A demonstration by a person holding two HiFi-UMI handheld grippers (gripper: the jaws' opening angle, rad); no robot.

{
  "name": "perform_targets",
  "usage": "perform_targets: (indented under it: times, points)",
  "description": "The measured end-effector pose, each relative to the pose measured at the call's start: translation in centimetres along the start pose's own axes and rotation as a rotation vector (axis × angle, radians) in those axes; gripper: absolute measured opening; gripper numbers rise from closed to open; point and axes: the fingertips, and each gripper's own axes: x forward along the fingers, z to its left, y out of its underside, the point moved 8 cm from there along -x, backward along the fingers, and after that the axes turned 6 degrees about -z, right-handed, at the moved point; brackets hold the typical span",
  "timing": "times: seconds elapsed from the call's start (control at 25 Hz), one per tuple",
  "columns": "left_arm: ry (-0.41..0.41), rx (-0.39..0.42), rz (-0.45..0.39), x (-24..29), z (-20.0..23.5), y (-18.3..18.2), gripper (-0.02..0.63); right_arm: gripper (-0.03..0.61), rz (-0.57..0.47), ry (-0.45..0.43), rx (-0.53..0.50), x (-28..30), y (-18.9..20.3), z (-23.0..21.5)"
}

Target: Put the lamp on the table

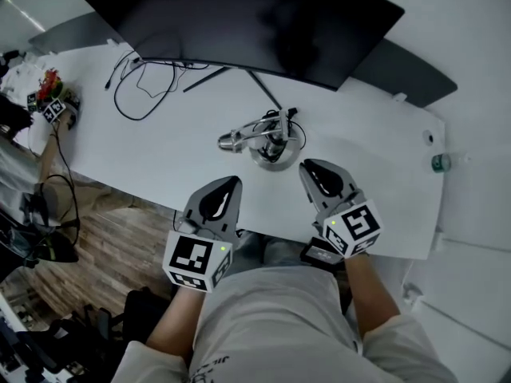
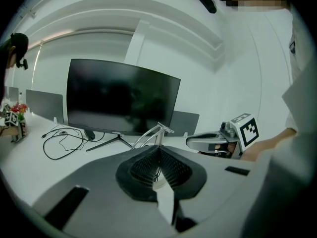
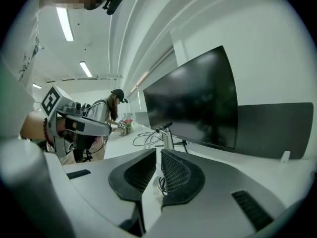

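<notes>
A silver desk lamp [image 1: 267, 138], folded low on its round base, stands on the white table [image 1: 144, 154] in front of the monitor. My left gripper [image 1: 231, 183] hovers at the table's front edge, a little short and left of the lamp, jaws shut with nothing between them. My right gripper [image 1: 310, 167] sits just right of the lamp base, apart from it, its jaws drawn together and holding nothing. In the left gripper view the lamp's arm [image 2: 152, 134] rises beyond the closed left gripper [image 2: 159, 150]. The right gripper view has the lamp's post [image 3: 168, 137] past the right gripper [image 3: 158, 152].
A wide curved monitor [image 1: 247, 18] spans the table's back, with black cables [image 1: 148, 82] looping at its left. A marker cube and small items [image 1: 54, 108] sit at the left end, a bottle [image 1: 441, 163] at the right. Another person [image 3: 106, 110] stands beyond the table.
</notes>
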Motion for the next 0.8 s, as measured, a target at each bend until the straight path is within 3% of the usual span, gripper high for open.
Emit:
perform_targets:
  times: [0.32, 0.8]
  points:
    - [-0.011, 0.018, -0.031, -0.4, -0.5, -1.2, 0.003, 0.031, -0.016, -0.094, 0.073, -0.8, -2.6, 1.2]
    - [0.006, 0.013, -0.063, -0.7, -1.2, -2.9, 0.003, 0.031, 0.014, -0.142, 0.019, -0.1, -6.1, 2.8]
